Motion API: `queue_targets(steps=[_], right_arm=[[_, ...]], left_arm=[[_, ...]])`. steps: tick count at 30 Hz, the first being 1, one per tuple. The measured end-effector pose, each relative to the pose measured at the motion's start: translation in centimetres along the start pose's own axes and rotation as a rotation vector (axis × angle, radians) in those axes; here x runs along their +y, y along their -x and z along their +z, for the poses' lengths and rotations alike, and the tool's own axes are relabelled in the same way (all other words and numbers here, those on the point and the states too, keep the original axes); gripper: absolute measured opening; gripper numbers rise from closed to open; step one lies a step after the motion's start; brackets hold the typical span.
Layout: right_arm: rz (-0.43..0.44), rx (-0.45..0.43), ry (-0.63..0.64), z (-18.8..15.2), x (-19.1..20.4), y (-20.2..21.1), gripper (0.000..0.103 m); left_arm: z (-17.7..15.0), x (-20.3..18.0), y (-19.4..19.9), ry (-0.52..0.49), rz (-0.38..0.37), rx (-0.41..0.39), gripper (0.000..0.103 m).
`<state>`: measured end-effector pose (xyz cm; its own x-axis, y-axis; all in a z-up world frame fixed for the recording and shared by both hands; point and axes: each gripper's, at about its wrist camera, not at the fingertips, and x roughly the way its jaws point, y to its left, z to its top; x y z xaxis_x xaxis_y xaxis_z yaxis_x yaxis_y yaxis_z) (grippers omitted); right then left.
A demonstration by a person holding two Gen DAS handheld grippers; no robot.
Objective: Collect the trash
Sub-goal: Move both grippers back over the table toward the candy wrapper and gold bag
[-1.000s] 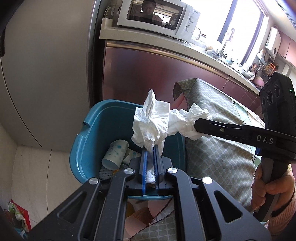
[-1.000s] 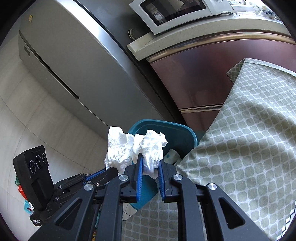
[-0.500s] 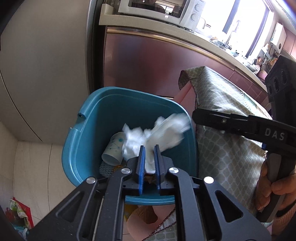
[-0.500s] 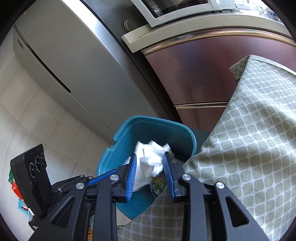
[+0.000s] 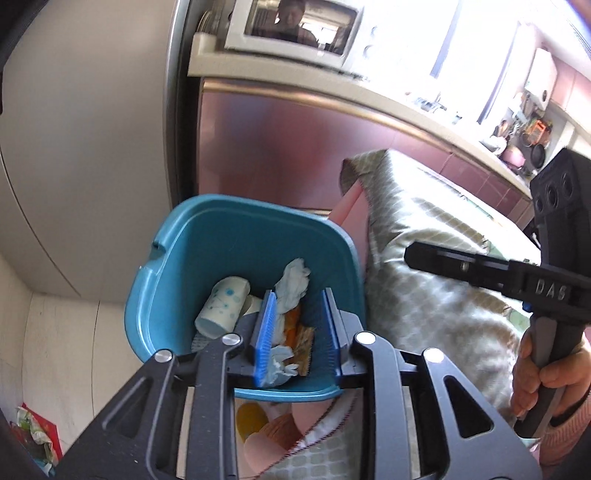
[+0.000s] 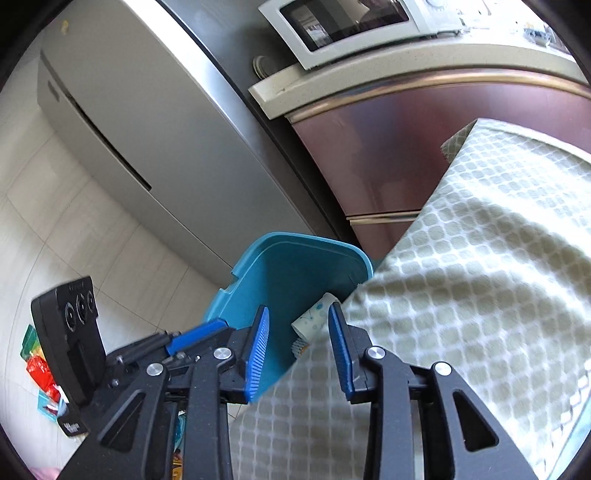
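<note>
— Below the left gripper (image 5: 297, 328), at the lower centre of the left wrist view, what is seen?

— A teal bin (image 5: 207, 236) is seen from above. A crumpled white tissue (image 5: 293, 286) is seen lying inside it, beside a white paper cup (image 5: 223, 308) with blue dots that lies on its side, and above an orange wrapper (image 5: 295, 328). More crumpled paper (image 5: 280, 365) is visible at the near edge of the bin's inside.

— How are the left gripper's jaws set?

— They are held apart, having just been opening, and nothing is pressed by the blue pads (image 5: 266, 332); the tissue is seen between them only because it lies lower down in the bin.

— And the right gripper (image 6: 299, 349)?

— Its jaws are likewise spread, having just been opening, and nothing is clamped. Through the gap, in the lower centre of the right wrist view, the bin's inner wall (image 6: 288, 273) and the paper cup (image 6: 314, 317) are seen. In the left wrist view the right gripper is seen at the right edge, gripped by a hand (image 5: 546, 376) in a pink sleeve (image 5: 565, 435).

— What is found around the bin?

— A surface covered by a green patterned cloth (image 6: 480, 280) is seen at the right, its edge overlapping the bin's rim. A grey fridge (image 6: 147, 110) fills the upper left, and a white microwave (image 6: 354, 26) is set on a counter at the top. Colourful packaging (image 6: 40, 369) is seen on the tiled floor (image 6: 74, 240) at the lower left.
</note>
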<state>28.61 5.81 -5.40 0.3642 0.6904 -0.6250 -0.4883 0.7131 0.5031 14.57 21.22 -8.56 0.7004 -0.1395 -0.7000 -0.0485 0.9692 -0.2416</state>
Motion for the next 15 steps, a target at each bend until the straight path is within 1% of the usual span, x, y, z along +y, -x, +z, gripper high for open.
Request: queue_targets(steps=[1, 2, 7, 12, 15], right_arm=[[-0.001, -0.008, 0.006, -0.3, 0.1, 0.6, 0.035], [0.001, -0.017, 0.012, -0.5, 0.1, 1.3, 0.036], [-0.012, -0.071, 0.023, -2.2, -0.4, 5.4, 0.038], [-0.069, -0.132, 0.012, -4.0, -2.1, 10.2, 0.04], [-0.107, -0.175, -0.034, -5.6, -4.0, 13.7, 0.041]], left_arm=[[0.1, -0.4, 0.4, -0.007, -0.011, -0.013, 0.027], [0.2, -0.8, 0.8, -0.015, -0.021, -0.026, 0.029], [0.5, -3.8, 2.5, -0.071, -0.092, -0.074, 0.037], [0.3, -8.0, 3.2, -0.146, -0.173, -0.078, 0.041], [0.1, -11.0, 3.2, -0.188, -0.22, -0.066, 0.043]])
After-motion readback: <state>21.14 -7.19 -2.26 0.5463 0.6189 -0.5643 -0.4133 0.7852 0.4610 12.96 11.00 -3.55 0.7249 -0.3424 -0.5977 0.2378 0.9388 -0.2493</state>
